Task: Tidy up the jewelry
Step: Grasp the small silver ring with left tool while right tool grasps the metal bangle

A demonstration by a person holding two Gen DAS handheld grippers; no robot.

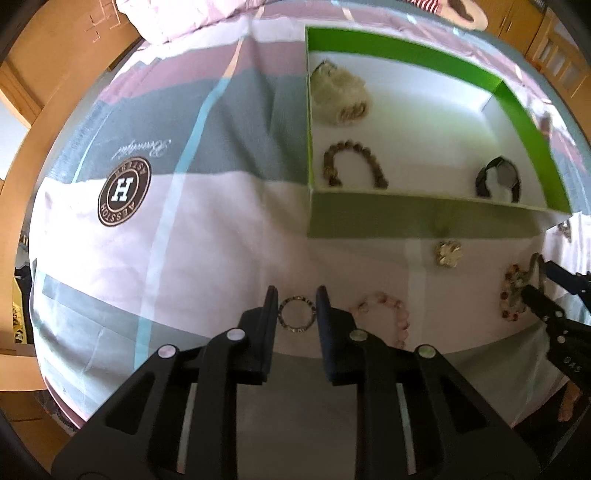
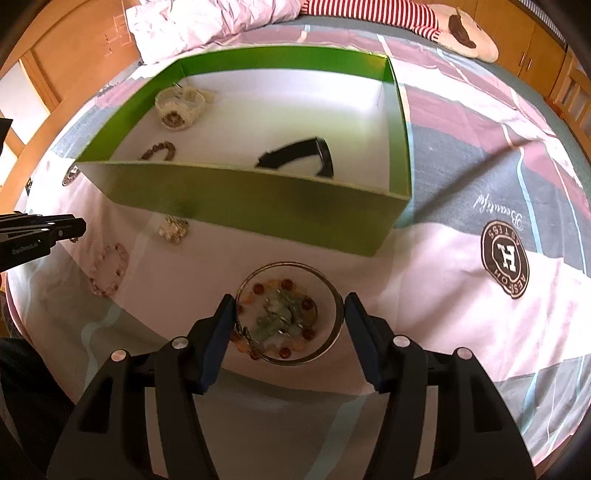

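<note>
In the left wrist view my left gripper [image 1: 296, 304] points down at the bedspread, shut on a small dark metal ring [image 1: 296, 314] whose sides touch both pads. My right gripper [image 2: 290, 312] is shut on a wide metal bangle [image 2: 295, 266], which lies on the sheet around an amber beaded bracelet [image 2: 286, 284] and a green pendant [image 2: 277, 317]. A pink bead bracelet [image 1: 391, 314] and a gold flower brooch [image 1: 448, 253] lie loose in front of the green box [image 1: 406, 218]. In the box are a cream watch [image 1: 338, 92], a brown bead bracelet [image 1: 354, 166] and a black watch [image 1: 498, 179].
Everything rests on a bed with a pink, grey and white sheet [image 2: 461, 295] bearing a round brown logo [image 2: 505, 258]. A crumpled duvet [image 2: 207, 26] and a plush toy [image 2: 461, 29] lie at the far end. Wooden cabinets [image 2: 535, 40] surround the bed.
</note>
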